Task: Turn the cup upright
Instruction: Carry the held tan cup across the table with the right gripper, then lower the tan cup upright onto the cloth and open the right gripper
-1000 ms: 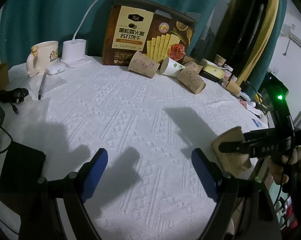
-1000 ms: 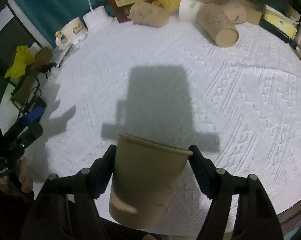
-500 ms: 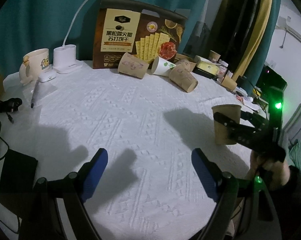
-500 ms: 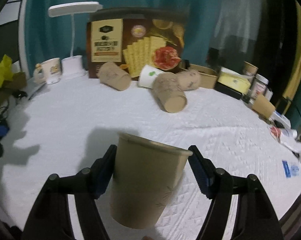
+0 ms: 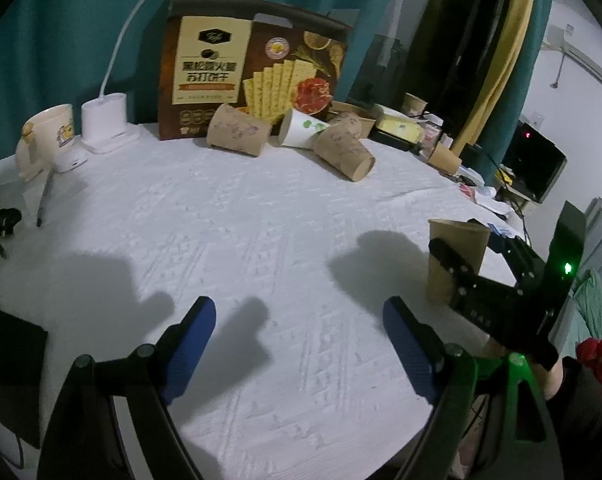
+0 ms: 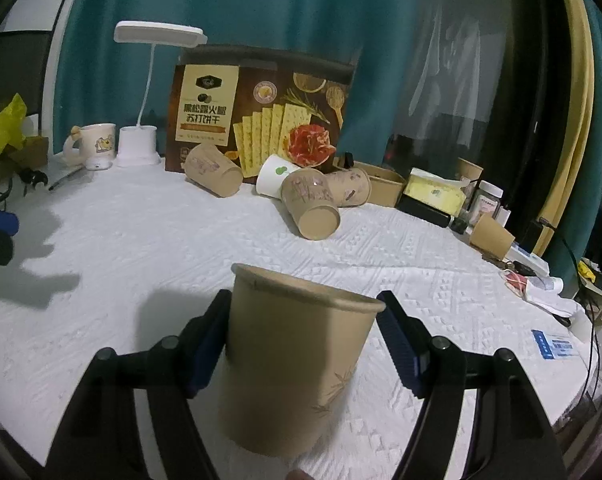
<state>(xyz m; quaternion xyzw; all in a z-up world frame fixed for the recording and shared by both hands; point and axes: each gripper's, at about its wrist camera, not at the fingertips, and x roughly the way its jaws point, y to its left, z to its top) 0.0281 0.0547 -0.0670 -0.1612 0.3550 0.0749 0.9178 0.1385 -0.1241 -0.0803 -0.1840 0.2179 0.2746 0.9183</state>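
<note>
A plain brown paper cup (image 6: 293, 368) stands mouth up between the blue pads of my right gripper (image 6: 303, 308), which is shut on its sides. The left wrist view shows the same cup (image 5: 437, 280) upright near the table's right edge, held by the right gripper (image 5: 467, 246). Its base is close to the white cloth; I cannot tell whether it touches. My left gripper (image 5: 299, 308) hovers open over the cloth with nothing between its fingers. Several more cups lie on their sides at the back: a brown one (image 5: 239, 134), a white one (image 5: 301, 134) and another brown one (image 5: 343, 152).
A cracker box (image 5: 257, 68), a white desk lamp (image 5: 105, 128) and a cream mug (image 5: 47, 136) line the back. A pen (image 5: 45, 200) and a black flat object (image 5: 15, 360) lie at the left. Boxes, jars and papers (image 6: 433, 192) crowd the right edge.
The right gripper has swung the cup from tipped over to upright, and its view has risen from the tabletop to the back of the table. The left gripper has drifted a little.
</note>
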